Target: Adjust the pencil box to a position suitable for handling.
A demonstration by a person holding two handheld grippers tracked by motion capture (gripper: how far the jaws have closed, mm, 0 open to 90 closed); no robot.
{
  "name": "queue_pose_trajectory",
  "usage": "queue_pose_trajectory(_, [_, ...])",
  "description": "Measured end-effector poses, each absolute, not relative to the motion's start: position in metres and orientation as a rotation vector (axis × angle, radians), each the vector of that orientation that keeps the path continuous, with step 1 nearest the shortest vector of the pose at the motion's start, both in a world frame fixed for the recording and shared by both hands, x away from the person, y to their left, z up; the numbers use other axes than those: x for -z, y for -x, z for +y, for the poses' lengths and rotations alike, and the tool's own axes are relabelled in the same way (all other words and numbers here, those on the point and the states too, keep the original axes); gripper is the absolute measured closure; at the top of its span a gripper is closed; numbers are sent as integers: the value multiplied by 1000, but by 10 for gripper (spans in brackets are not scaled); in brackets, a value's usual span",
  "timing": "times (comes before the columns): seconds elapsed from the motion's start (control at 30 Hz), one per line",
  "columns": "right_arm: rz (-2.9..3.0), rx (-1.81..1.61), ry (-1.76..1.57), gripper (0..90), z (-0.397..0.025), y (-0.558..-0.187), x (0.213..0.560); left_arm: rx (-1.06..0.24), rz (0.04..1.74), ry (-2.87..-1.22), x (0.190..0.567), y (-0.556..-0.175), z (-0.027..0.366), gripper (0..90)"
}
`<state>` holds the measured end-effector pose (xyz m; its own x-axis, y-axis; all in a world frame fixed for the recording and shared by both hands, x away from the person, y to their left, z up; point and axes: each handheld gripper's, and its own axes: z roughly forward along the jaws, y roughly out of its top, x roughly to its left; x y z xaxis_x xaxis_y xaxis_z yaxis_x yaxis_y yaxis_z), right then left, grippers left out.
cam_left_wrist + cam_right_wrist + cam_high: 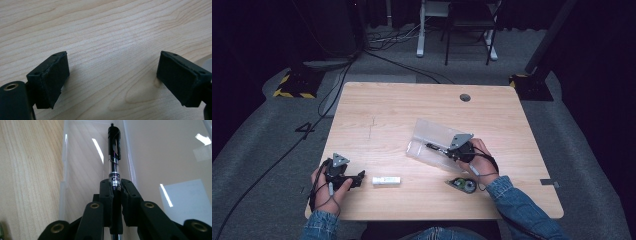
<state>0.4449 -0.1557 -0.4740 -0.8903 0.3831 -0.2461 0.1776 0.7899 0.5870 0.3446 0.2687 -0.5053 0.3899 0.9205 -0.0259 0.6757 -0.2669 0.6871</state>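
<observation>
Right gripper (115,185) fingers pinch a pen (114,155) marked "Ci"; left gripper (112,77) fingers spread.

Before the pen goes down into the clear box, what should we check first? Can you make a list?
1. Pen held tight: ok. The right gripper is shut on its barrel.
2. Pen over the clear box: ok. In the right gripper view the pen points along the open tray, with its tip near the far wall.
3. Box open: ok. The lid lies flat beside the tray.
4. Space in the tray: ok where it can be seen around the pen; the part under the gripper cannot be told.
5. Left gripper out of the way: ok. It is open, over bare table, far from the box.
6. White stick and tape dispenser apart from the box: ok.
</observation>
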Motion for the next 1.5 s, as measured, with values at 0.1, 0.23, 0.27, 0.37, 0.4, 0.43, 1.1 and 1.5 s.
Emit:
queue_pose_trajectory(0.1, [2622,-805,-431,799,-156,-445,474,-512,1362,-2034,505,-345,269,113])
queue_pose_trajectory(0.23, [2608,-797,-421,799,-156,-445,475,-511,1366,-2030,505,-344,268,113])
queue_pose_trajectory(0.27, [2612,-788,-409,799,-156,-445,475,-511,1363,-2033,505,-345,269,112])
queue_pose_trajectory(0.37, [2608,-779,-407,797,-156,-445,476,-512,1365,-2032,505,-345,269,113])
queue_pose_trajectory(0.4, [2607,-777,-401,797,-155,-446,476,-512,1365,-2032,505,-345,269,113])
queue_pose_trajectory(0.43, [2602,-775,-404,797,-155,-445,476,-512,1364,-2033,505,-345,269,113])
queue_pose_trajectory(1.1, [2558,-813,-444,748,-159,-446,472,-512,1365,-2032,505,-345,269,113])
queue_pose_trajectory(1.5, [2514,-932,-485,681,-170,-436,449,-514,1361,-2034,505,-345,269,112])
